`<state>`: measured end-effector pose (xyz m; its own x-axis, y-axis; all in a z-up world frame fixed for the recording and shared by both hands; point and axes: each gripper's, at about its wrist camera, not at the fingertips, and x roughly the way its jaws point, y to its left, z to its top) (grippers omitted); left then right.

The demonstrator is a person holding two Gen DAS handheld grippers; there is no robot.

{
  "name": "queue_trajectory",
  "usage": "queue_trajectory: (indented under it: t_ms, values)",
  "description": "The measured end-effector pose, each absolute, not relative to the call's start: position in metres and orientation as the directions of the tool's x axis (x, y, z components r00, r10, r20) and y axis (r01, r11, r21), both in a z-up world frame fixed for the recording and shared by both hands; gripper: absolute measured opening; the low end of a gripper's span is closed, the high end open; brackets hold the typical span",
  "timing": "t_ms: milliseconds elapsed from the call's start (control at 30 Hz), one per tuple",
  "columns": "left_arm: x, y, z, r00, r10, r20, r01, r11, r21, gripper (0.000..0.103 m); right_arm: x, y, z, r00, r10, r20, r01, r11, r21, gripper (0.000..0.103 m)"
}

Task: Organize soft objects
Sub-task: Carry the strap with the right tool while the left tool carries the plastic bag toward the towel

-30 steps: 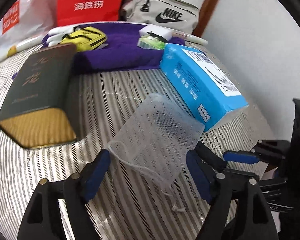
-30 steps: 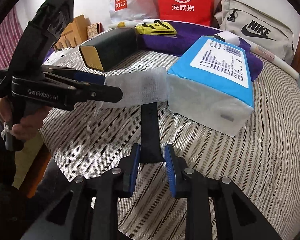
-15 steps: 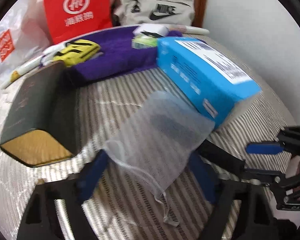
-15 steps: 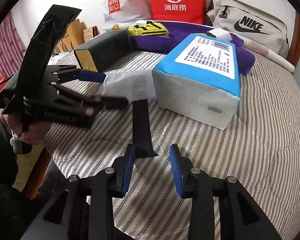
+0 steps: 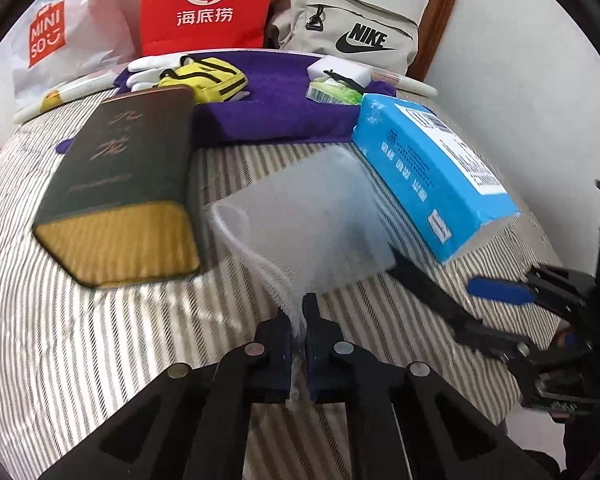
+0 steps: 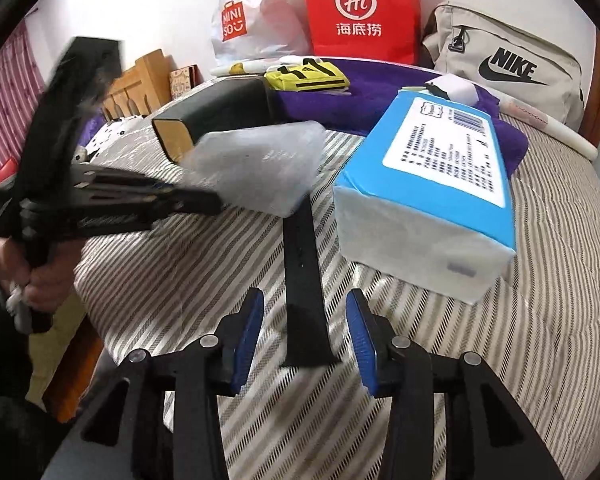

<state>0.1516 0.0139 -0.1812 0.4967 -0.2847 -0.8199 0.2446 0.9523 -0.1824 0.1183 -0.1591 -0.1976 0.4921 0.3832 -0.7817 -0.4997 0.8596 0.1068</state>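
Observation:
A white mesh drawstring bag (image 5: pixel 304 220) hangs over the striped bed with its lower edge pinched in my left gripper (image 5: pixel 298 314), which is shut on it. In the right wrist view the same bag (image 6: pixel 260 168) sticks out from the left gripper (image 6: pixel 216 202) at the left. A black strap (image 6: pixel 304 276) lies flat on the bed, and its near end sits between the blue pads of my right gripper (image 6: pixel 306 340). Those jaws are opening and do not touch the strap.
A blue tissue pack (image 5: pixel 432 172) lies right of the bag and a dark box with a gold end (image 5: pixel 116 184) lies left of it. Behind are a purple towel (image 5: pixel 276 116), a yellow pouch (image 5: pixel 204 80), a red paper bag (image 5: pixel 204 4) and a grey Nike bag (image 5: pixel 348 36).
My left jaws have closed onto the mesh bag's lower edge and the bag now stands up off the bed. The right jaws have spread wider around the strap.

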Motion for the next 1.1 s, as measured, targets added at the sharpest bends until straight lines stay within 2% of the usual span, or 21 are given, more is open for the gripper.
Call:
queue_trajectory:
  t_ms: [167,200,300,500,600,633,667,767,1100]
  values:
    - [0.135,0.026,-0.179,0.497,-0.282,-0.821,0.224,0.955,-0.193,0.006,0.124,-0.147,-0.203,0.518,0.362,-0.775,-0.485,0.871,0.083,0.042]
    - [0.133,0.029,-0.178,0.498,-0.28,-0.821,0.219,0.956,-0.193,0.006,0.124,-0.143,-0.204,0.534,0.338,-0.775,-0.475,0.878,0.056,0.04]
    - [0.127,0.037,-0.177,0.5,-0.279,-0.819,0.2,0.958,-0.205,0.006,0.125,-0.136,-0.204,0.562,0.302,-0.77,-0.468,0.884,0.005,0.021]
    - [0.116,0.053,-0.176,0.502,-0.279,-0.819,0.171,0.96,-0.222,0.006,0.122,-0.137,-0.201,0.506,0.312,-0.804,-0.491,0.871,0.028,0.023]
    - [0.115,0.058,-0.179,0.496,-0.277,-0.823,0.146,0.961,-0.236,0.006,0.128,-0.137,-0.202,0.492,0.353,-0.795,-0.481,0.872,0.09,0.035]
    - [0.114,0.06,-0.18,0.494,-0.28,-0.823,0.139,0.96,-0.243,0.006,0.129,-0.137,-0.202,0.504,0.357,-0.787,-0.471,0.877,0.096,0.035]
    - [0.113,0.062,-0.181,0.493,-0.286,-0.821,0.132,0.958,-0.254,0.006,0.129,-0.134,-0.203,0.518,0.347,-0.781,-0.469,0.879,0.08,0.035]
    - [0.107,0.069,-0.182,0.496,-0.299,-0.815,0.116,0.953,-0.279,0.006,0.122,-0.128,-0.204,0.559,0.31,-0.769,-0.477,0.879,0.007,0.021]
    - [0.095,0.076,-0.173,0.527,-0.291,-0.799,0.1,0.954,-0.282,0.006,0.109,-0.139,-0.198,0.528,0.33,-0.782,-0.476,0.878,0.049,0.02]
